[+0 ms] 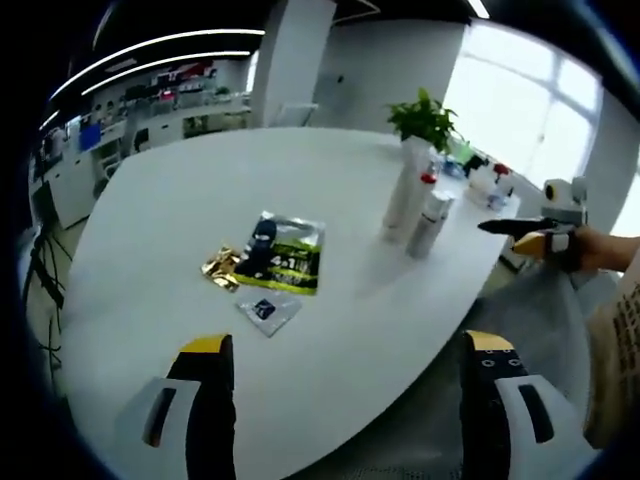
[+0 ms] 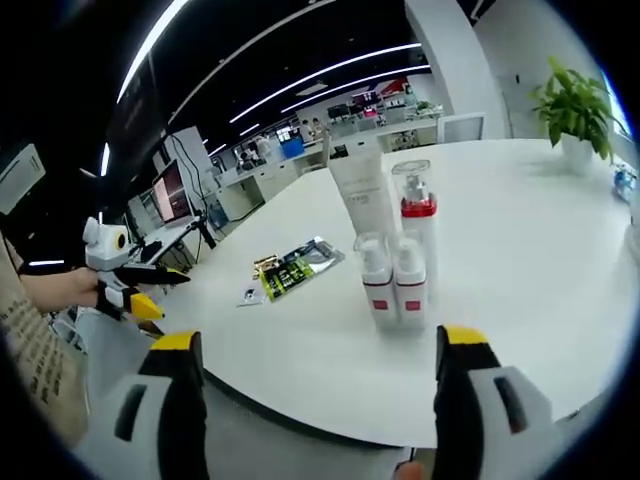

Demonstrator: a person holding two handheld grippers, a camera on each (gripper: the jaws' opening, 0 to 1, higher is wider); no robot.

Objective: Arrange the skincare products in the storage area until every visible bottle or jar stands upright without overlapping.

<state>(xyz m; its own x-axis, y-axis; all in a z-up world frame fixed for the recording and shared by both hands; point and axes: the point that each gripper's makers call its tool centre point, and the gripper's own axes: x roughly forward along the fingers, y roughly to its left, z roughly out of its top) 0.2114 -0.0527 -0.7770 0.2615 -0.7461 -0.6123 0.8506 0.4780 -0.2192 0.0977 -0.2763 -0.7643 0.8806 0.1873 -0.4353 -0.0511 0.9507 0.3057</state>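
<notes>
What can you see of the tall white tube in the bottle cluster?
The tall white tube stands upright on the white table, at the back of a tight cluster. It looks like matte plastic, flat and broad, with faint print too small to read. A clear-topped bottle with a red collar stands close beside it, and two small white bottles with red bands hide its base. Whether they touch it is unclear. In the left gripper view it stands near the plant.

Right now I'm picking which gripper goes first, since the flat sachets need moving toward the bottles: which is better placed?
Probably left. The left gripper faces the sachets with open jaws; the right gripper faces the upright bottles, sachets off to its side.
</notes>
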